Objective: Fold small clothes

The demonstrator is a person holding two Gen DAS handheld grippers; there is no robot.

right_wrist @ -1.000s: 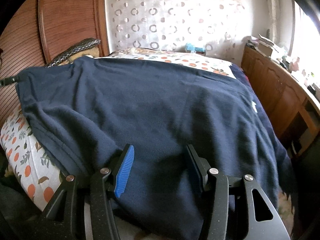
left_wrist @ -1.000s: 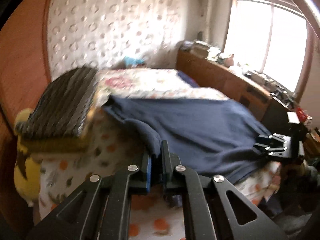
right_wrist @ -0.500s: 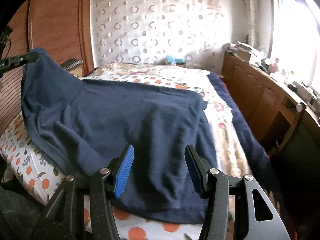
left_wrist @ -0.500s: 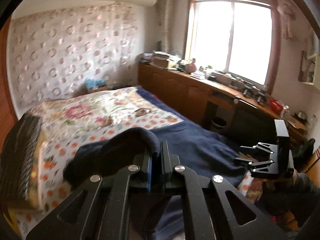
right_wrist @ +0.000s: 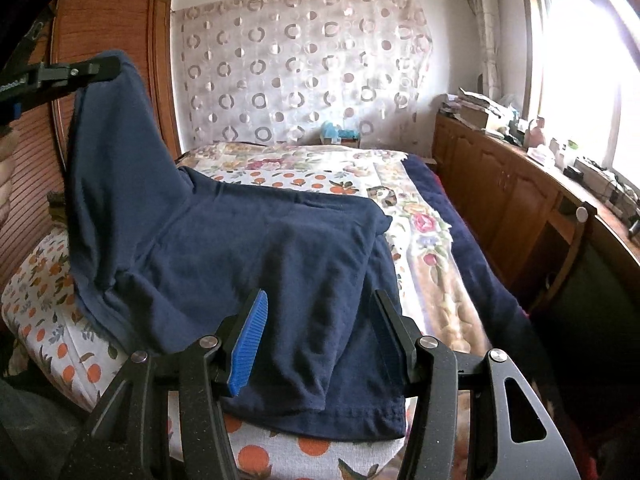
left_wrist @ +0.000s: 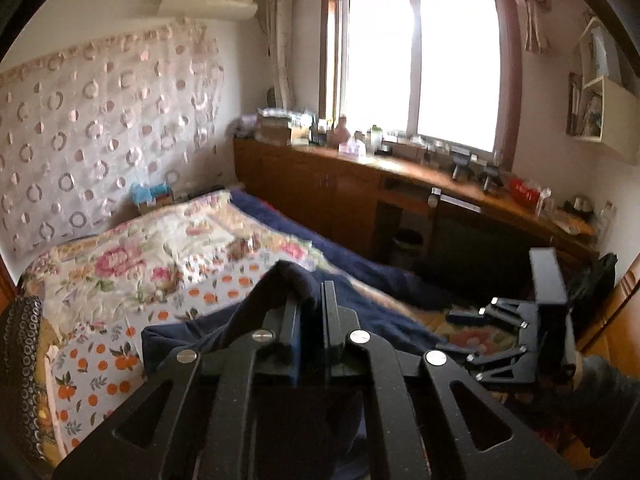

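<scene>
Over the floral bed (right_wrist: 424, 216), my left gripper (left_wrist: 310, 300), pinching the navy garment's (right_wrist: 256, 248) corner, has swung it halfway across, starting a fold, while my right gripper (right_wrist: 320, 320) hangs wide open, empty.

The left gripper (right_wrist: 102, 70) is cut off by the frame edge at nine o'clock in the right wrist view, and the navy garment (right_wrist: 260, 248) wraps over its tips. In the left wrist view, the clutter on the wooden counter (left_wrist: 400, 162) at one o'clock is too blurred to identify
</scene>
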